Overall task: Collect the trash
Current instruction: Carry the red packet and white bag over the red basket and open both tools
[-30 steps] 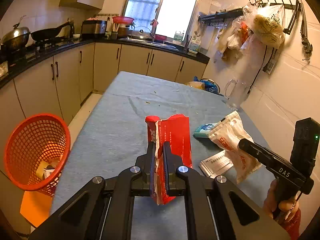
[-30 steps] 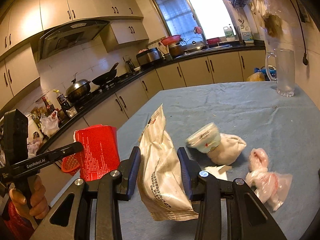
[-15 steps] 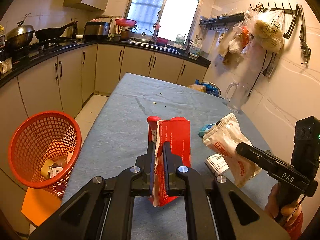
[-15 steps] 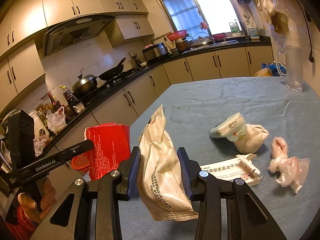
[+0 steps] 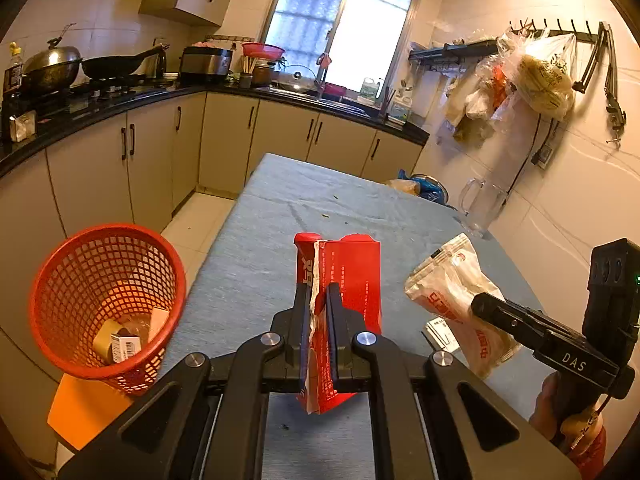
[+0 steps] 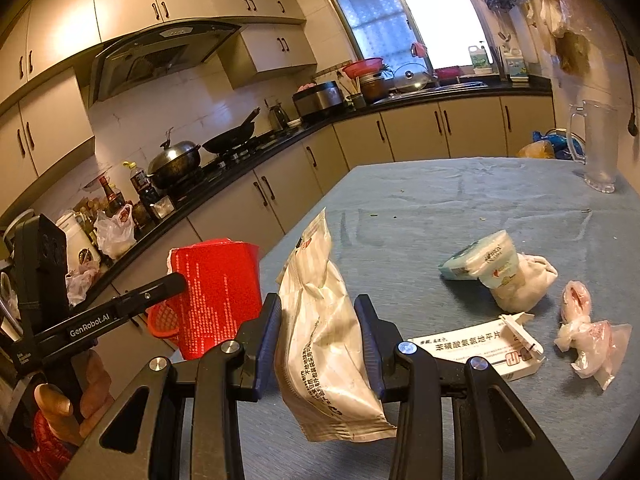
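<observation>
My left gripper is shut on a flattened red carton and holds it above the table; the carton also shows in the right wrist view. My right gripper is shut on a white foil pouch, lifted off the table; the pouch also shows in the left wrist view. A red mesh bin stands on the floor left of the table with some trash inside. On the table lie a white medicine box, a pale blue-and-white wrapper bundle and a pink-and-clear plastic bag.
The table has a blue-grey cloth. A clear glass jug stands at its far right by the wall. Kitchen cabinets and a counter with pans run along the left and back. An orange stool sits under the bin.
Both grippers have pulled back and leftward with their loads. The red bin has come closer in the left wrist view and its inside shows more.
</observation>
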`<state>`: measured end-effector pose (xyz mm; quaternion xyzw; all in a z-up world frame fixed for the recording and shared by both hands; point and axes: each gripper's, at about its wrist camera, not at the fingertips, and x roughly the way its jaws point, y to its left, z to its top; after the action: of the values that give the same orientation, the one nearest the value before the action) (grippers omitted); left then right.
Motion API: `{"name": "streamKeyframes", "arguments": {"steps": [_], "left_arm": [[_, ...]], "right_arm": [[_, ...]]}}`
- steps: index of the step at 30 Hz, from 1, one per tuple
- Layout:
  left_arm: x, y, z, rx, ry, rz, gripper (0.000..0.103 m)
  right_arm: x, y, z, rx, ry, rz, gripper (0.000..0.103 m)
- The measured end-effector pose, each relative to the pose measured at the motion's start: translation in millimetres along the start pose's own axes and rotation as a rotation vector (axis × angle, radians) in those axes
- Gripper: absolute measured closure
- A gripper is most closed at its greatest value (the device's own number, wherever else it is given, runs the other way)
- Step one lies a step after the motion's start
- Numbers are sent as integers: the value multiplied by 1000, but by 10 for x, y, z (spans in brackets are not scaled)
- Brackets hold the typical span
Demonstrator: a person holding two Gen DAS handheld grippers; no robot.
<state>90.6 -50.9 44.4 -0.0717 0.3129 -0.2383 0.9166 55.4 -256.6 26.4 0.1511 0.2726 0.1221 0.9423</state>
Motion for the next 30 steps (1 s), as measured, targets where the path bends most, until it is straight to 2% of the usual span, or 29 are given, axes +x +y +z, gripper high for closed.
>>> {"name": "streamKeyframes", "arguments": {"steps": [7,16,30], "left_arm": [[-107,155,71,-18,-29,18,96],[-306,509,179,-63,-78,61,96],[-666,1535,289,-200,-148,196,96]], "right_arm": [[100,79,65,-10,15,19,62],[323,381,180,-40,42,65,62],[928,1151,363,-102,114,164,62]]}}
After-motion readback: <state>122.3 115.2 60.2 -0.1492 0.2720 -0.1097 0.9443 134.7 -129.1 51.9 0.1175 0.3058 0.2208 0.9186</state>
